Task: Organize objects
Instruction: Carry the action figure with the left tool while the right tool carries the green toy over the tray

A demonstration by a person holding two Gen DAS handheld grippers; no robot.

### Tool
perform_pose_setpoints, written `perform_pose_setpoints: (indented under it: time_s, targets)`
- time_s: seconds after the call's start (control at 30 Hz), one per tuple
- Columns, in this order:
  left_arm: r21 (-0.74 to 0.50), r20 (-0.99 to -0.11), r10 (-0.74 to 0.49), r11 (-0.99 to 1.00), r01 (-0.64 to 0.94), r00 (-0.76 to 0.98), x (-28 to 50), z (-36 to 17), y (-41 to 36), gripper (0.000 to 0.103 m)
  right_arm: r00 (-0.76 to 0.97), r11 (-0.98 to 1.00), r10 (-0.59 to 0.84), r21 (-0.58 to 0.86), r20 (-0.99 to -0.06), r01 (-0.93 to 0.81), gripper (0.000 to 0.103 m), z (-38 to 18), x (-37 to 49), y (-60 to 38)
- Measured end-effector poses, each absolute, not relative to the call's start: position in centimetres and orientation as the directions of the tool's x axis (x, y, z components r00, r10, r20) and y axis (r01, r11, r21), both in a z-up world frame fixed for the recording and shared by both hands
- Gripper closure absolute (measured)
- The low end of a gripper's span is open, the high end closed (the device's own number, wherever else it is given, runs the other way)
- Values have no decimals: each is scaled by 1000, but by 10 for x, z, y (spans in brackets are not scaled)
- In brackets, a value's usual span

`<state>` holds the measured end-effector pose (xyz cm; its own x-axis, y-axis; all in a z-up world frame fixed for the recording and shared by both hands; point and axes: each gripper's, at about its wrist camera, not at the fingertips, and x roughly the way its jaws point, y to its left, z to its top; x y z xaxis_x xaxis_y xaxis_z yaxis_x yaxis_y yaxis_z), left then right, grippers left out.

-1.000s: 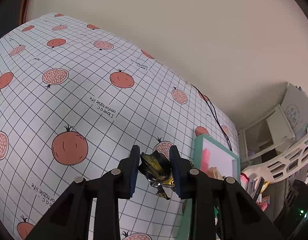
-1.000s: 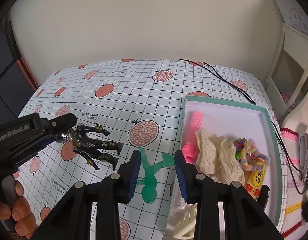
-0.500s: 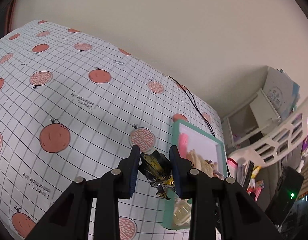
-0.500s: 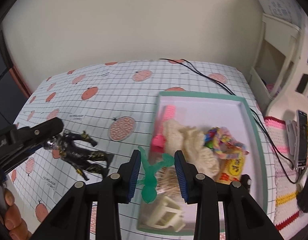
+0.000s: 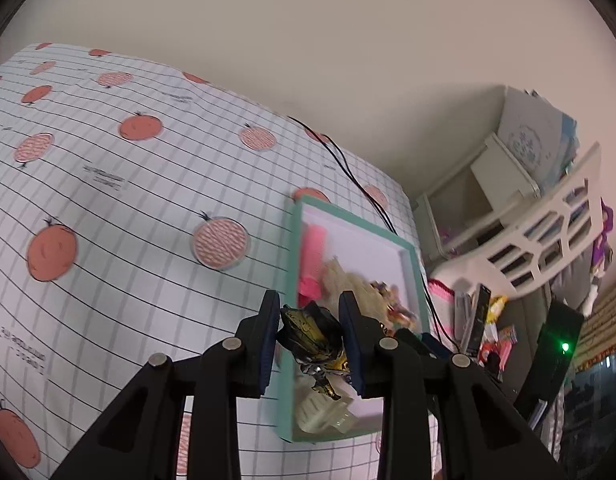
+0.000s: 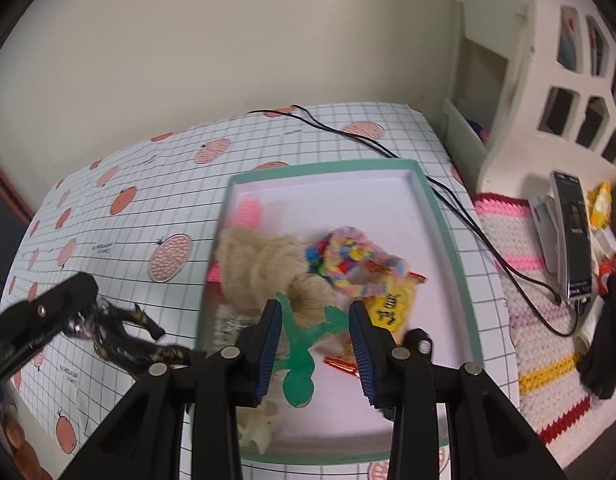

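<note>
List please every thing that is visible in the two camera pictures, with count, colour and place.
tray: 1, teal rim, white inside, on tablecloth
tablecloth: 1, white grid, orange fruits
comb: 1, pink, in tray
lace cloth: 1, cream, in tray
bead string: 1, multicolour, in tray
packet: 1, yellow, in tray
cable: 1, black, behind tray
black figure: 1, black-gold, in left hand-held gripper
green figure: 1, in right hand-held gripper

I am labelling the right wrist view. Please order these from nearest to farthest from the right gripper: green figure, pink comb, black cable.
1. green figure: held between the fingers of the right gripper.
2. pink comb: in the tray's far left corner.
3. black cable: on the cloth beyond the tray.
</note>
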<state>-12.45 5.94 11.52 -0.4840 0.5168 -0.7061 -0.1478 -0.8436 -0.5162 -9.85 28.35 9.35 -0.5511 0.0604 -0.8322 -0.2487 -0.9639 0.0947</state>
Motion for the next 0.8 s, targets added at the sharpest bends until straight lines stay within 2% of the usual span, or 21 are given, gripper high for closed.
perform_pose_setpoints:
  time_s: [0.8]
  targets:
    - [-521,-734,567,-823,-225,-374,-122,84,116,71,-461,-941,118,49,-879,-334,66,68,-90,315]
